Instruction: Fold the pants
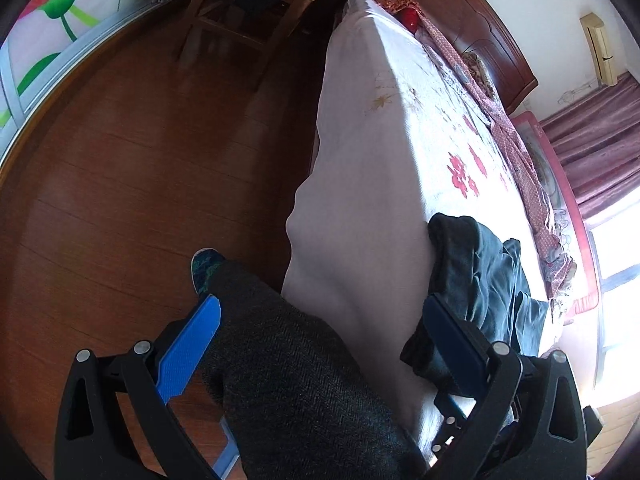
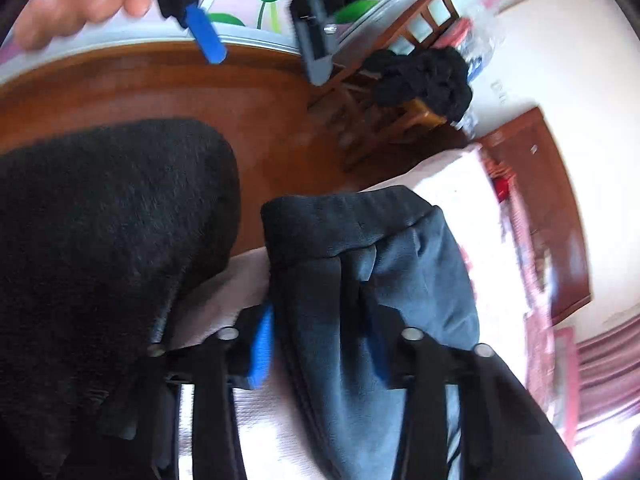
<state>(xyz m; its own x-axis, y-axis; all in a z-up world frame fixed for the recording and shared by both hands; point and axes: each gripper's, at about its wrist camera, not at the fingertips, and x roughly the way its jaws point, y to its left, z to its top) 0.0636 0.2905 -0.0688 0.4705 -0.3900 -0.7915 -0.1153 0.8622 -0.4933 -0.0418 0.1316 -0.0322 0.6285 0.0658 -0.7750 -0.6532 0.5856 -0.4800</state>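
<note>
While lying bunched at bed (image 1: pixel 360 200) edge, pants (image 2: pixel 360 272): 1 pr, dark blue.
R gripper (image 2: pixel 320 344): clamping on pants fabric.
L gripper (image 1: pixel 320 340): hanging w/ jaws apart, holding nothing.
Chairs (image 2: pixel 404 80): 1, carrying dark clothes.

The dark blue-grey pants (image 2: pixel 400 264) are soft, matt fleecy cloth. The reddish-brown plank floor (image 1: pixel 120 184) is glossy wood. The pale floral bed sheet (image 1: pixel 384 128) is smooth cloth.

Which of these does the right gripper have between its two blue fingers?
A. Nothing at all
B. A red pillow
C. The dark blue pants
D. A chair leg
C: in the right wrist view the right gripper has the dark blue pants bunched between its blue fingers at the edge of the bed.
</note>
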